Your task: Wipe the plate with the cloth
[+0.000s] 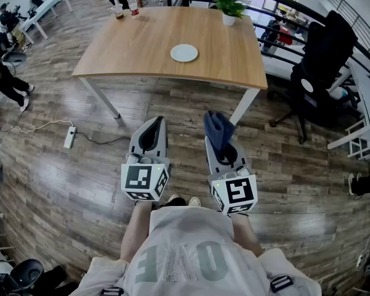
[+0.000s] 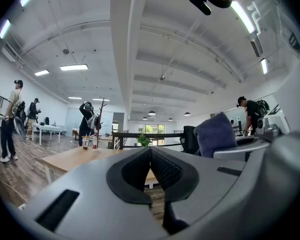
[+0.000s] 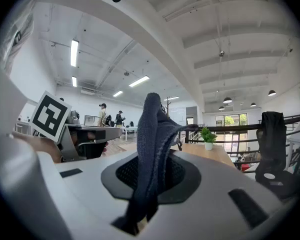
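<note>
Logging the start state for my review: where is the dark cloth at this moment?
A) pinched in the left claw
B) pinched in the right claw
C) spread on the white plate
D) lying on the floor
B: the cloth stands clamped in the right claw, while the left claw is shut on nothing and the plate lies bare on the table.

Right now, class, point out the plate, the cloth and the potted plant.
plate (image 1: 184, 53), head view, centre of its white face.
cloth (image 3: 151, 141), right gripper view, its upright dark-blue fold.
potted plant (image 1: 228, 4), head view, its green leaves.
</note>
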Demonstrator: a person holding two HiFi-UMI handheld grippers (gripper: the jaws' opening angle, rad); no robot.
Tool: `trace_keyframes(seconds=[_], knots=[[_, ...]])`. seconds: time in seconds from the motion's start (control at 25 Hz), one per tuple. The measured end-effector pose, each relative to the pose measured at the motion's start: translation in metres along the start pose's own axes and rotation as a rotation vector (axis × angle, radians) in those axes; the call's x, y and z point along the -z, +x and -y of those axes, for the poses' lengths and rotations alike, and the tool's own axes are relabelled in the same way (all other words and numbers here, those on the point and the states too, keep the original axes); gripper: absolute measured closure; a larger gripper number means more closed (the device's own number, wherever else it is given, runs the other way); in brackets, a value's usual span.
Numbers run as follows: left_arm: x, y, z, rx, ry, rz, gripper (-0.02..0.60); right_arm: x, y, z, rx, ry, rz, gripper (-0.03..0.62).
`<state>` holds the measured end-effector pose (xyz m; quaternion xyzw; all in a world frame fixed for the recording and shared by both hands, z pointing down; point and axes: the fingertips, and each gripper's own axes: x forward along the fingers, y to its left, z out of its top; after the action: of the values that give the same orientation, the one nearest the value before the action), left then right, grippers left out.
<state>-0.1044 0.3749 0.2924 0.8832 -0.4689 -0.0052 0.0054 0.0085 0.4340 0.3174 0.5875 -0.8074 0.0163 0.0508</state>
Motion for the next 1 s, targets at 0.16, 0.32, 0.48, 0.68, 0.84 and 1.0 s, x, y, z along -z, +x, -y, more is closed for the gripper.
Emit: trace_keyframes(seconds=[0.16, 0.32, 0.48, 0.68, 0.84, 1.0], knots=[[0.001, -0.006, -0.003, -0.02, 0.0, 0.006, 0.574, 0.0, -0.003, 0.003, 0.001, -0.008, 0.01, 0.534], [0.01, -0.013, -0.007, -0.039, -0.017, -0.007, 0.574, 0.007, -0.006, 0.003, 0.005, -0.007, 0.0, 0.534], [0.014, -0.007, -0.014, -0.044, -0.027, -0.013, 0.574, 0.016, 0.005, 0.009, 0.011, 0.001, -0.034, 0.534], [0.021, 0.027, -0.045, -0.039, -0.035, -0.001, 0.572, 0.015, 0.045, 0.016, 0.01, -0.01, -0.027, 0.534], [0.023, 0.072, -0.071, 0.001, -0.023, 0.001, 0.574, 0.016, 0.088, 0.03, 0.019, -0.014, -0.042, 0.533], [0.01, 0.121, -0.122, 0.048, 0.001, 0.021, 0.574, -0.001, 0.158, 0.041, 0.07, 0.009, -0.04, 0.534]])
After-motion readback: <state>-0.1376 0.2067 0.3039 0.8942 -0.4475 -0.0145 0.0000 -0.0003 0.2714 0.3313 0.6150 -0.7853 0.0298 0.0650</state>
